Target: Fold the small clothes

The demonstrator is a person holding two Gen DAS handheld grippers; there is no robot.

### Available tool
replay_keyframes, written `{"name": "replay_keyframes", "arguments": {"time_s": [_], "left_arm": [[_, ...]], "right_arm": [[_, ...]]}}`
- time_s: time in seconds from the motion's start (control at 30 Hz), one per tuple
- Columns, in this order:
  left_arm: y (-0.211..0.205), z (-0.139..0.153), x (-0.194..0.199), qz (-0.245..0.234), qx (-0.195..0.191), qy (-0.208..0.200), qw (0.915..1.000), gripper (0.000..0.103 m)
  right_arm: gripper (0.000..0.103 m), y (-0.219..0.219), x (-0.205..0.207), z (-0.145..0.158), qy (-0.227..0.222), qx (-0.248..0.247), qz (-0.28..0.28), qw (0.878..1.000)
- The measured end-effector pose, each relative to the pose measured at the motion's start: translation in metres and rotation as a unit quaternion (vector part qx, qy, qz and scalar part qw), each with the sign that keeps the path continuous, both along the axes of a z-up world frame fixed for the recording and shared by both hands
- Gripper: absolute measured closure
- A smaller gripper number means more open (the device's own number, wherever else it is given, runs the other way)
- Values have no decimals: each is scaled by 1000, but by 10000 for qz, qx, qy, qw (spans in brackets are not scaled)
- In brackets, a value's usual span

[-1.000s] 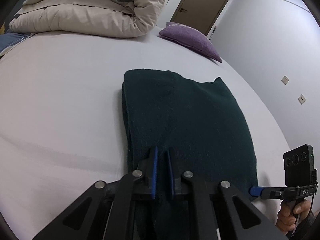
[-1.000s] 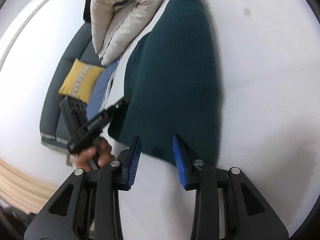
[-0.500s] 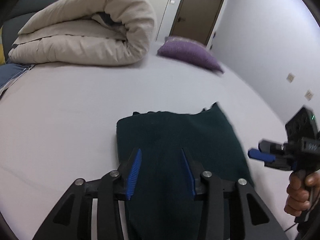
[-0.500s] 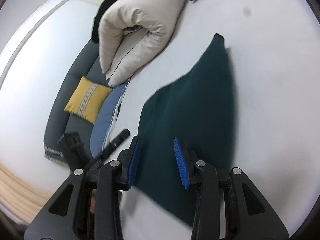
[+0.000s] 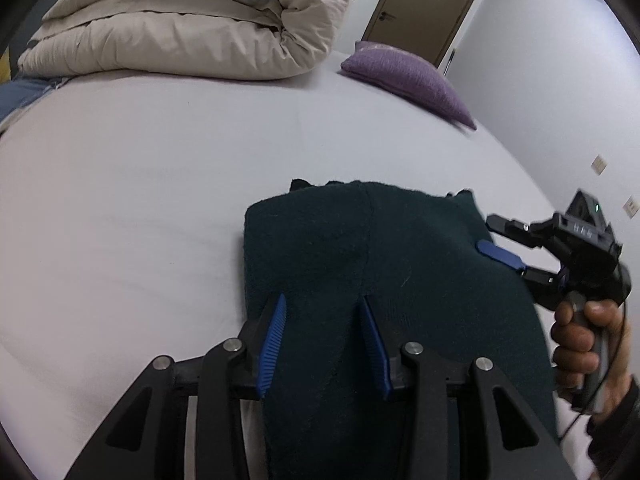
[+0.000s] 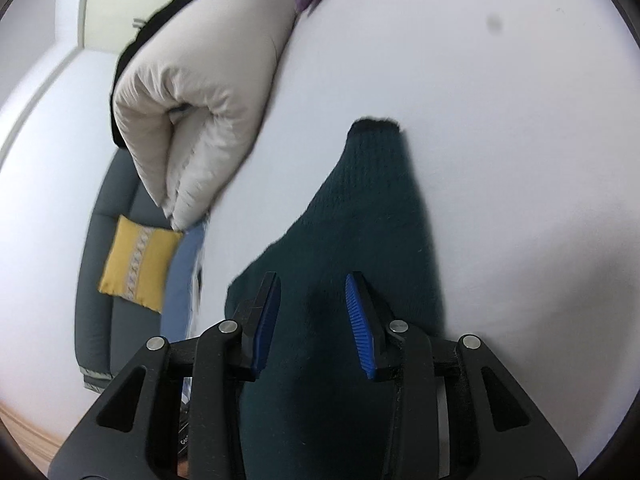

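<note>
The left tongs (image 5: 323,334) have let go and now stand apart over the dark green sweater (image 5: 384,264), folded flat on the bed (image 5: 140,184). The right tongs (image 6: 310,320) have slid over it, apart too.

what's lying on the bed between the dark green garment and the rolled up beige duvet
Nothing: in the left wrist view only bare white sheet separates the dark green garment from the beige duvet.

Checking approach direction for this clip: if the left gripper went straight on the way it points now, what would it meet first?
Most likely the dark green garment: the left gripper stands open, angled down over it, nothing between. Depth is uncertain.
</note>
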State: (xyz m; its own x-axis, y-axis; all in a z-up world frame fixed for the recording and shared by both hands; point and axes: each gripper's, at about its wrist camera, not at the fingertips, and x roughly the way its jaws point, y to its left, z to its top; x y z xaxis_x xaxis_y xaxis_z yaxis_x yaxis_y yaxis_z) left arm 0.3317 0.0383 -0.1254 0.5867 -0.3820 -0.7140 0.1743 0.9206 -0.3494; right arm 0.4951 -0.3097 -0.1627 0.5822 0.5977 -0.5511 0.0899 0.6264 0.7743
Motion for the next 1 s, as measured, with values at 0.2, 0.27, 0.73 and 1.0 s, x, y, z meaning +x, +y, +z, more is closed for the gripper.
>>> {"name": "replay_keyframes", "arguments": {"time_s": [0.2,0.27,0.73,1.0], "left_arm": [[36,16,-19,382,-505,34,9980,53],[51,18,-28,490,-571,71,9971,46],[52,-12,-20,-10,-1403,1198,9828,24],[42,-22,3,-343,-2008,1764,9630,28]], "right_arm": [[41,-49,-41,8,58,-344,-897,9954],[41,-57,-61,11,32,-238,-687,9973],[40,-28,-132,-13,437,139,693,9965],[39,-20,-148,-22,460,348,718,9957]]}}
